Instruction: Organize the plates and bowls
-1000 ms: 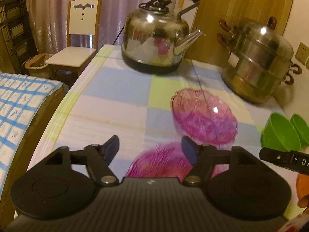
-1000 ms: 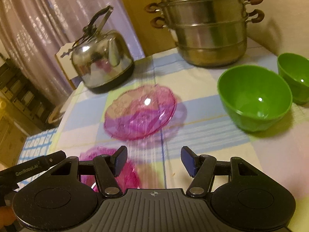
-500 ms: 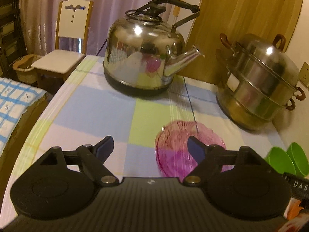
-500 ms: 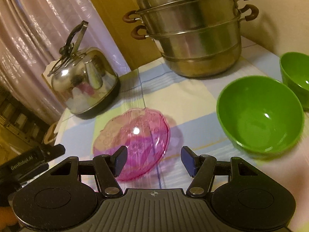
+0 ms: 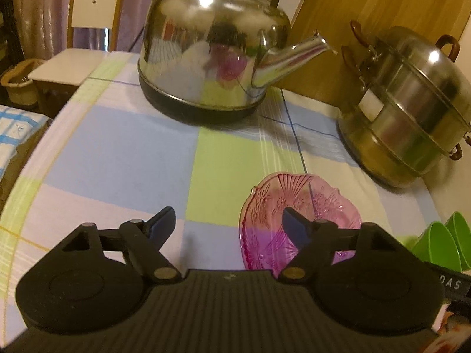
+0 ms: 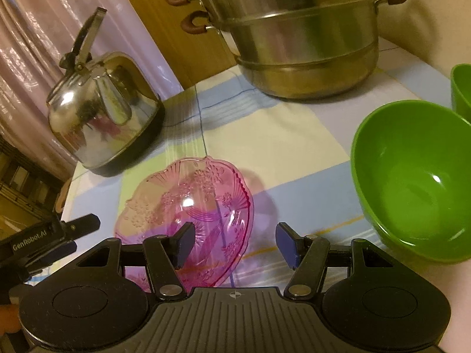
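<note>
1. Left gripper (image 5: 228, 225): jaws apart and closing, nothing between them; bare checked tablecloth (image 5: 123, 158) lies under the gap.

2. Right gripper (image 6: 234, 242): jaws apart, not moving, empty. The near right rim of the pink glass plate shows in the gap, below the fingers, no contact visible.

3. Pink glass plate (image 6: 188, 203): pressed floral pattern, lying flat on the cloth. Directly ahead of the right gripper and slightly to its left; ahead and to the right of the left gripper, partly behind that gripper's right finger (image 5: 295, 229). Not yet picked up.

4. Large green bowl (image 6: 412, 182): upright, empty, ahead-right of the right gripper, well clear of the plate. Not stacked.

5. Second green bowl (image 6: 462, 91): farther right, cut by the frame edge, just beside the first. Separate.

6. Steel kettle (image 5: 215, 47): far, ahead of the left gripper.

7. Tiered steel steamer pot (image 6: 297, 38): far, ahead of the right gripper.

Status, judged: organizing barely begun; plate and both bowls remain loose.
</note>
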Action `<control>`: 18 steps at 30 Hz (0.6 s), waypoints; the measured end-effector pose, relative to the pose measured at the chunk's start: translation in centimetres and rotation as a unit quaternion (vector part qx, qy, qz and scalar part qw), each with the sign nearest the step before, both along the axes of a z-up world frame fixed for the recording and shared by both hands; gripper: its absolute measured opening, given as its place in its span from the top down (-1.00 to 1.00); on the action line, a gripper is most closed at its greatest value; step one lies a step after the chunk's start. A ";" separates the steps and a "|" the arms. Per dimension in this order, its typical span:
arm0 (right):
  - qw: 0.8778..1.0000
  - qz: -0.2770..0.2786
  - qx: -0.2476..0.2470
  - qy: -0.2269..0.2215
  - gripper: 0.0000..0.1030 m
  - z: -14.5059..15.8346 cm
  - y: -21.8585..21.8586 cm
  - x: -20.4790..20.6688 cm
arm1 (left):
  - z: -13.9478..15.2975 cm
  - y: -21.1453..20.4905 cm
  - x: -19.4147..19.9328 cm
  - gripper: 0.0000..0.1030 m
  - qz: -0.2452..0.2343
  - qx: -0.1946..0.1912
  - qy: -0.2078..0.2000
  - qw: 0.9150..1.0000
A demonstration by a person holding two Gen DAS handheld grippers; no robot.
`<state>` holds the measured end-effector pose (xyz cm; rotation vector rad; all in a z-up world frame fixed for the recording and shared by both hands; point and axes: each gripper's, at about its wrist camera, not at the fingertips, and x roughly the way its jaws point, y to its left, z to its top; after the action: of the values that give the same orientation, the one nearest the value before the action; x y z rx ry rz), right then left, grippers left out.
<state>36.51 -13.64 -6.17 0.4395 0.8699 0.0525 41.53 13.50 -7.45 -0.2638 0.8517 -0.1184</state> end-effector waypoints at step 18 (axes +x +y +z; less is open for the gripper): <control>0.999 -0.008 0.010 0.043 -0.01 -3.4 -0.4 2.8 | -1.9 -1.4 2.7 0.38 -0.029 -0.015 0.027 0.999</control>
<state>39.28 -14.04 -9.53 0.4703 0.9508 0.0279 44.21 12.13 -9.31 -0.2716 0.9113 -0.1800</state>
